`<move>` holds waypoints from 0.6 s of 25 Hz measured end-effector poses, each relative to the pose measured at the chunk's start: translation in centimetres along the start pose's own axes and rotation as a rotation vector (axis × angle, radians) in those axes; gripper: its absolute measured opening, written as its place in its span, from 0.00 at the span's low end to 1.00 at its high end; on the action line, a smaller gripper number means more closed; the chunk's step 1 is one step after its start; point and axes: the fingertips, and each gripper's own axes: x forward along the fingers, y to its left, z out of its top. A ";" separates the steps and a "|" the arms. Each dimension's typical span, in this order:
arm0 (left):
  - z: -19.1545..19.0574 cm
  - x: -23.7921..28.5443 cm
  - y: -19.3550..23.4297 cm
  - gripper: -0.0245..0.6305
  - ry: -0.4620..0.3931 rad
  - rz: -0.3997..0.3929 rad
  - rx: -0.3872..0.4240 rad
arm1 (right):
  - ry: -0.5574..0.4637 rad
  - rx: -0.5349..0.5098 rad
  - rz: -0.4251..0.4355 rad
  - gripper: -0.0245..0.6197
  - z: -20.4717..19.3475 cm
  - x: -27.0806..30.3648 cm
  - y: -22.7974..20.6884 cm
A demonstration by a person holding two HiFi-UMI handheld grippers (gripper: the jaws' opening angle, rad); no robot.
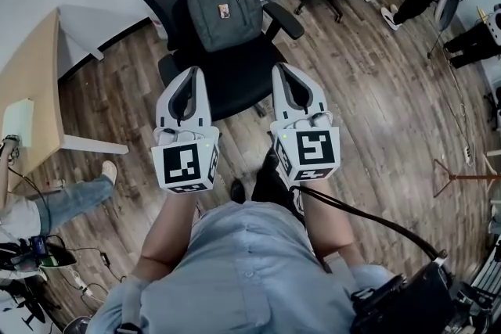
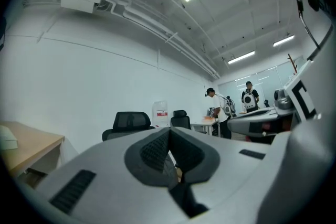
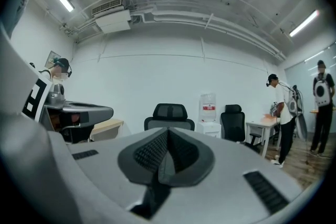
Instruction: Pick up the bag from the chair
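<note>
Both grippers are closed, each with its 2 jaws pressed together and holding nothing. The left gripper (image 1: 190, 74) and right gripper (image 1: 286, 70) hover side by side over the front of the chair (image 1: 235, 82), touching neither it nor the bag. The grey bag (image 1: 225, 4) stands upright at the back of the chair's seat, leaning on the backrest. In both gripper views the gripper bodies cover the bag, so only the chair's top (image 3: 169, 113) shows.

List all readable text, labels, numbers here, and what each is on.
No text is readable.
Bag, patch: too small to read.
Water bottle, red label: blurred.
Each gripper's marker cube: pattern only, no words.
</note>
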 end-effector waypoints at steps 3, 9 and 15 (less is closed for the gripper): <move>-1.3 2.7 -0.3 0.04 0.022 0.003 0.004 | 0.007 0.007 0.008 0.04 -0.9 2.3 -1.9; -2.6 10.0 -0.5 0.04 0.058 0.049 0.025 | 0.013 0.031 0.056 0.04 -1.8 8.3 -7.1; -1.7 16.1 0.5 0.04 0.072 0.134 0.036 | 0.016 0.026 0.141 0.04 -0.9 14.9 -10.5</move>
